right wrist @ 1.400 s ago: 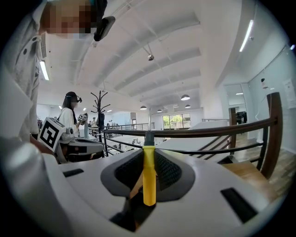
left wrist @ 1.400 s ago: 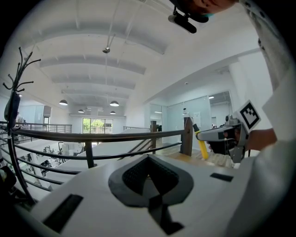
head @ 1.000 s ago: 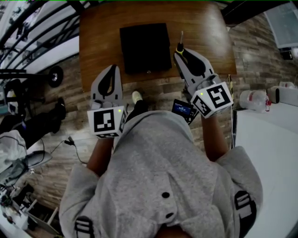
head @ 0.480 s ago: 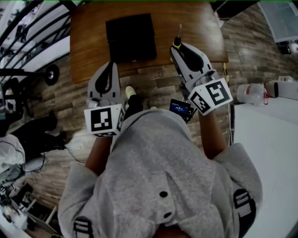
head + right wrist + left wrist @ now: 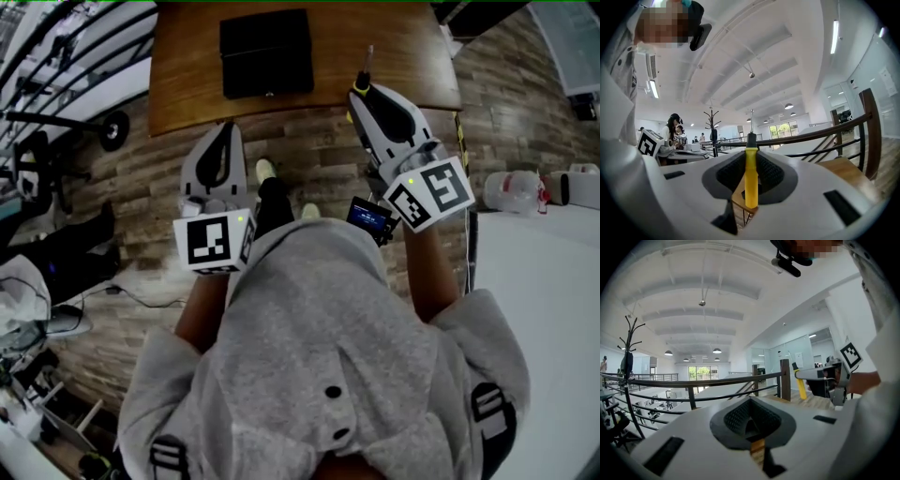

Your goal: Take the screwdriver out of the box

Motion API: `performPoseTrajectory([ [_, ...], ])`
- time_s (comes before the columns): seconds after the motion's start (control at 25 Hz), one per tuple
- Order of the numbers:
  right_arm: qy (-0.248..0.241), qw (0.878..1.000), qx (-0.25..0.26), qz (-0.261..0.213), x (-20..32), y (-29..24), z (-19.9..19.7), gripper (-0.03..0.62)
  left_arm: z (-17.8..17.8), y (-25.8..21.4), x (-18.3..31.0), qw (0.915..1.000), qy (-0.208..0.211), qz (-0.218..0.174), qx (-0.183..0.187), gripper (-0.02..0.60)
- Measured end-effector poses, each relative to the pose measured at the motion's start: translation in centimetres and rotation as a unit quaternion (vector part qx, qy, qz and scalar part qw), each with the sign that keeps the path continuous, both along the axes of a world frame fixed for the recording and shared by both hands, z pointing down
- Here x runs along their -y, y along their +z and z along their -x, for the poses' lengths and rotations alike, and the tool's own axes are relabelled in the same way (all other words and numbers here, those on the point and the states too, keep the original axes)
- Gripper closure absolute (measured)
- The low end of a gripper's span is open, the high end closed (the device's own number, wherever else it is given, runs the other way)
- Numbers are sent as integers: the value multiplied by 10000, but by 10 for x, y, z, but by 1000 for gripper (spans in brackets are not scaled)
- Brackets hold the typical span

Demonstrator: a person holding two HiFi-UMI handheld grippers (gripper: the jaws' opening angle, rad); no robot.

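We see the screwdriver already clear of the box, clamped in the right gripper, whose jaws are closed on the yellow handle. The tool lies along the gripper's own line. Its handle sits between the pads, and its black collar and thin metal shaft jut straight ahead past the fingertips.

From the head view the shaft points at the near edge of the wooden tabletop. The black box, which looks closed, sits ahead and well off to the left of the tool. Bare wood to the right of the box lies directly ahead of the shaft, so we judge that a set-down there would need only a forward reach by the right hand.

The left gripper hangs over the plank floor just short of the tabletop's edge, with its jaws together on nothing. It is the nearer gripper to the box.
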State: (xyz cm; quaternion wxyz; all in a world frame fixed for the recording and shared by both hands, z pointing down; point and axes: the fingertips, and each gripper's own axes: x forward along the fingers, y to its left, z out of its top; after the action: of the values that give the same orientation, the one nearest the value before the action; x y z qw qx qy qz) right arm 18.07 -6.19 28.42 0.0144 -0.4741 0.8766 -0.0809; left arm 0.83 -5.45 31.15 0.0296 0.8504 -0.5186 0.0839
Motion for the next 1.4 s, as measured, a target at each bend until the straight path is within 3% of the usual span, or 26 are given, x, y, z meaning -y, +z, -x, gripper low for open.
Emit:
performPoseTrajectory([
  [0.16,-85,9999,1,-144,-59,5,-3,510,-5,1,-61,9998,-65,-165,9,574],
  [0.32,-100,9998,-18,-162,-76,1,3,510,3,-6,-80,9997,-101,-209,-10,574],
  [0.6,14,9998,-94,-171,-90,-5,17,510,17,-6,-89,9998,0,-167,-91,574],
  [1.08,161,9996,-240,69,-84,-2,81,510,82,-5,-78,9998,110,61,-161,574],
  [1.4,186,9993,-309,80,-91,-1,96,510,88,-10,-84,9994,189,-19,-278,574],
])
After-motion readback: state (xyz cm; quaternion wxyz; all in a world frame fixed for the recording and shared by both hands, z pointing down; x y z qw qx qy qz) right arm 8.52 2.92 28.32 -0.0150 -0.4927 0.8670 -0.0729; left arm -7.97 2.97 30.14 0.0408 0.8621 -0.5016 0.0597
